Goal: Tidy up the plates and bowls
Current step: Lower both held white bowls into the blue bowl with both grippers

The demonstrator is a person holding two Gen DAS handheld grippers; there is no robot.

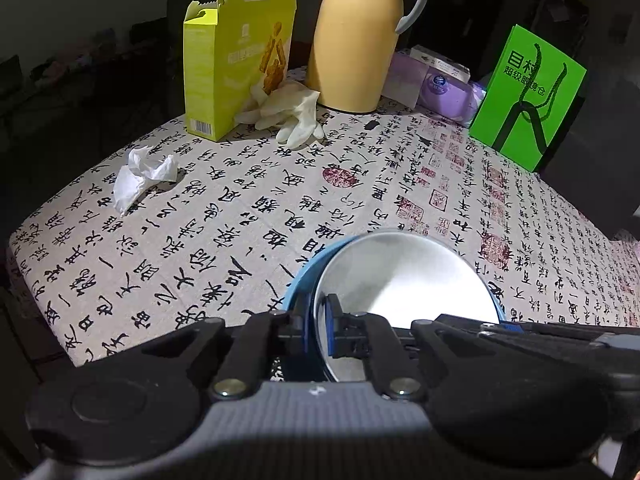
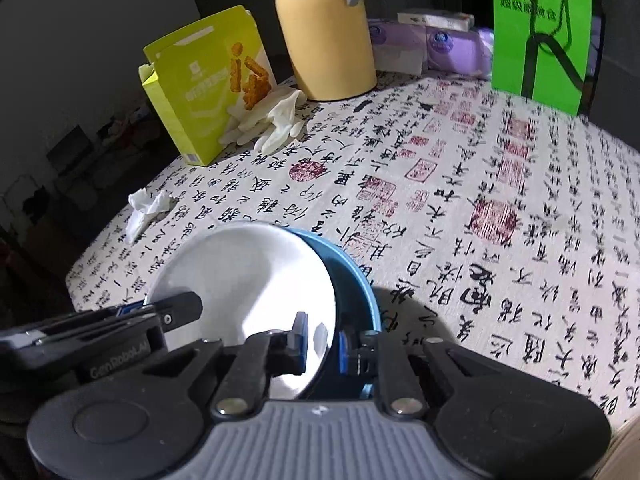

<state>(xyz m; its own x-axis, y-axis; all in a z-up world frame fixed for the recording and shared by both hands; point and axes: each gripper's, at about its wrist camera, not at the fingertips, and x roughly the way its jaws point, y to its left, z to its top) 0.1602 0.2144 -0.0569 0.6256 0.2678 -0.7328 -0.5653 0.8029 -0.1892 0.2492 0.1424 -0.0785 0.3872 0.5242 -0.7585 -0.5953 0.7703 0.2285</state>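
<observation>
Steel plate (image 1: 404,280) tilted inside blue bowl (image 2: 352,280), clamped with bowl wall by left gripper (image 1: 318,328) and right gripper (image 2: 322,344); opposite rims.

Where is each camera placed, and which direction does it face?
Left wrist: on the left gripper, looking down across the table; its fingers pinch the bowl rim.
Right wrist: on the right gripper, same downward angle; its fingers pinch the opposite rim, left gripper visible.
Shared: bowl, thermos, yellow box, green box.
</observation>
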